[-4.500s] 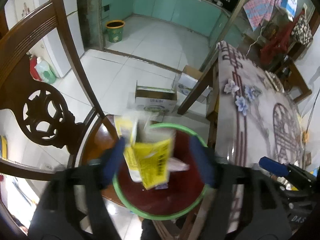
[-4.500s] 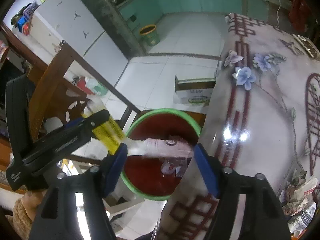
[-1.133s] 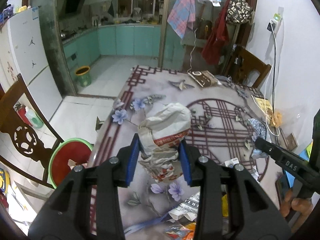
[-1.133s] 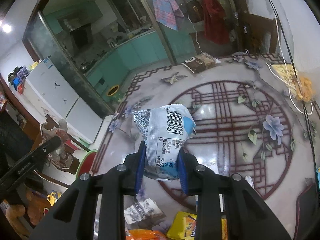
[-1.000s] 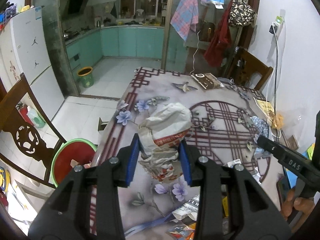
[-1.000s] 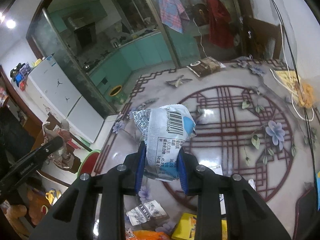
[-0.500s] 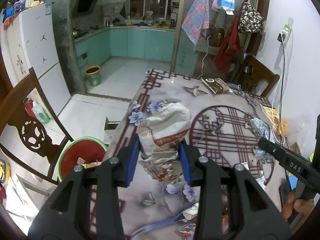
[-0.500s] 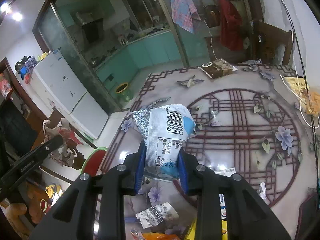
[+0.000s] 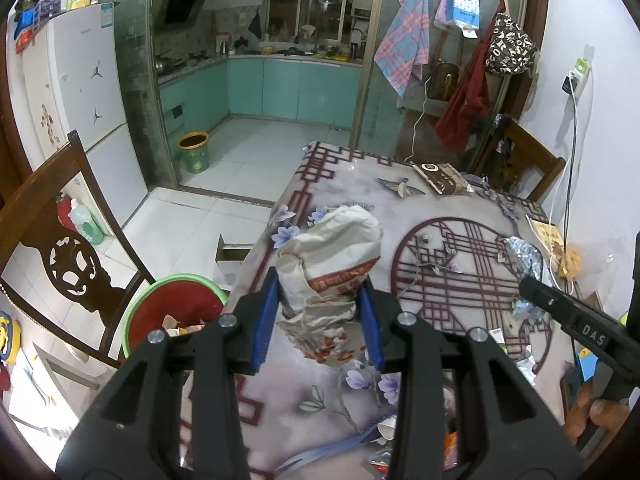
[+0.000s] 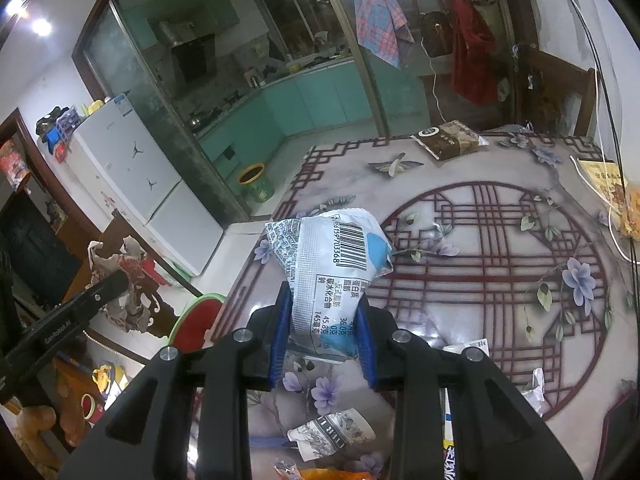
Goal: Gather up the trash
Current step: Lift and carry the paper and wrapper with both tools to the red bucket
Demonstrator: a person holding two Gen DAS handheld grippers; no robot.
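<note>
1. The table (image 9: 460, 216) ends at a patterned edge running down the middle-left of the left wrist view; beyond it lies bare white floor (image 9: 224, 184), open as far as the kitchen doorway at upper centre.
2. A green-rimmed red basin (image 9: 176, 304) sits on a seat at lower left, close beside the table edge, with a carved wooden chair (image 9: 64, 248) back behind it. A few scraps lie inside, though I can't make out what they are.
3. The left gripper (image 9: 320, 320) is clenched on a crumpled paper bag (image 9: 332, 256) with red print, held above the table near that edge.
4. The right gripper (image 10: 322, 340) is clenched on a blue-and-white wrapper (image 10: 332, 264) bearing a barcode, also above the table.
5. More litter lies at the bottom of the right wrist view: a torn printed packet (image 10: 332, 436) among it. A brown packet (image 10: 448, 140) lies at the far end.
6. A small green bin (image 9: 194, 152) stands by the doorway, and a cardboard box (image 9: 232, 252) on the floor next to the table edge.
</note>
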